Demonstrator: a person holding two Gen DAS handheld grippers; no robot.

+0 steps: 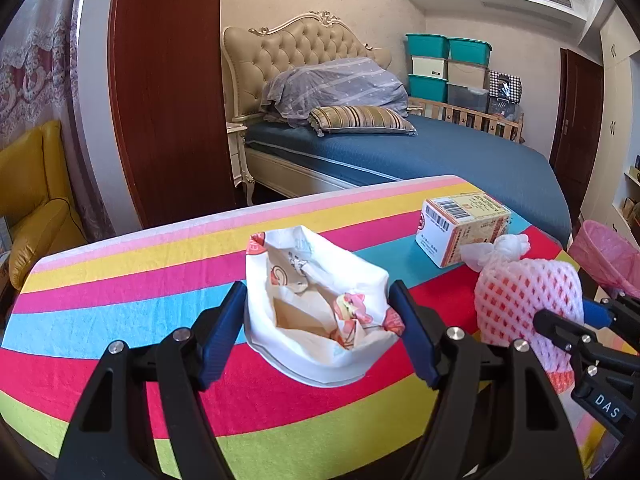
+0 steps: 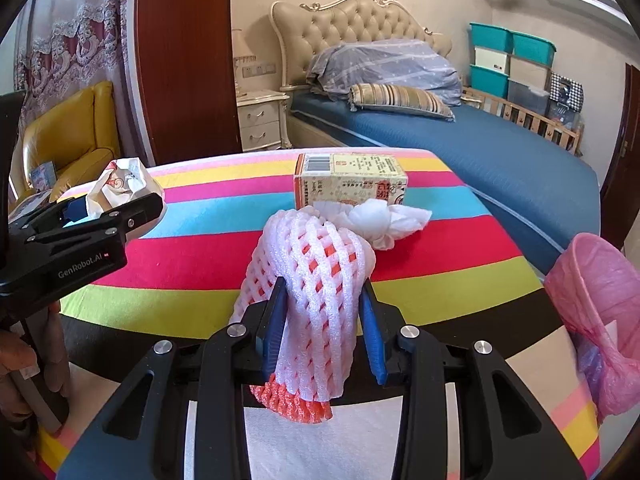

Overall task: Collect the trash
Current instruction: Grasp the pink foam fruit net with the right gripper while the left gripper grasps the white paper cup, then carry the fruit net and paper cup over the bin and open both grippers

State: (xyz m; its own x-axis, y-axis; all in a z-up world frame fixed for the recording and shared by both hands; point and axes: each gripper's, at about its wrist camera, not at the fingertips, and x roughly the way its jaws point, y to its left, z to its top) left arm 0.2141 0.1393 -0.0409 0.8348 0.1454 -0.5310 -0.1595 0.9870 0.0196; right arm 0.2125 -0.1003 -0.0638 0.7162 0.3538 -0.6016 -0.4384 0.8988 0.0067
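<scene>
The print on the small box (image 1: 464, 229) is too small to read. The foam net (image 2: 316, 280) hides the front of the crumpled tissue (image 2: 384, 220) and the base of that box in the right wrist view. The pink bin bag (image 2: 592, 300) is cut off by the picture's right edge, so its contents stay unclear. Inside the white paper bag (image 1: 316, 308), folds hide most of the wrappers. The right fingers (image 1: 592, 312) are partly hidden behind the foam net in the left wrist view.
</scene>
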